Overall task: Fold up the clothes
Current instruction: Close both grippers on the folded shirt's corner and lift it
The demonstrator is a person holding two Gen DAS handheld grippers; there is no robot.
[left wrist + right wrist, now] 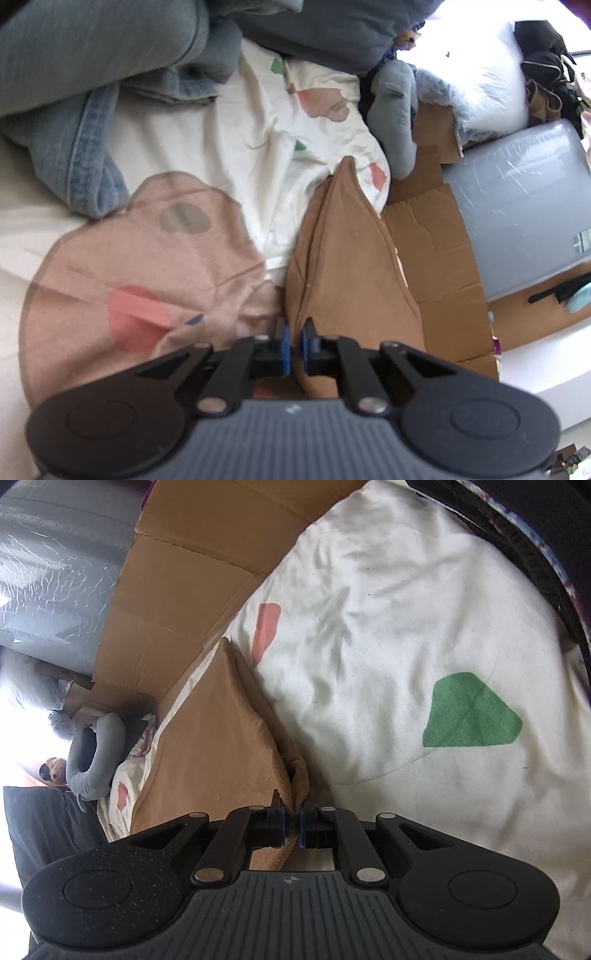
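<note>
So the biggest thing in view is the bed, covered by a white duvet (406, 635) printed with pink, red and green patches, and along its edge lies flattened cardboard (436, 236) with a grey plastic-wrapped block (524, 206) beyond it. Heaped at the far side in the left wrist view are other clothes: grey garments (92, 44) and a pair of jeans (81, 162), bunched and plainly unfolded, so most of the pile looks untouched. The piece in hand is the brown garment (351, 266), a soft tan cloth lying on the duvet beside the cardboard, raised into a peaked ridge and stretched between the two tools. The left gripper (294, 341) has its jaws drawn nearly together, the blue pads pinching one edge of the brown cloth, which runs up from between them. The right gripper (292, 821) is likewise closed to a narrow slit, a crumpled corner of the same cloth caught between its pads. By my reading, both corners are secured and the fold itself has not been made: the cloth shows no flat, squared shape. What is left is to carry the held edge over, lay it down, smooth it, and then work through the heap.
</note>
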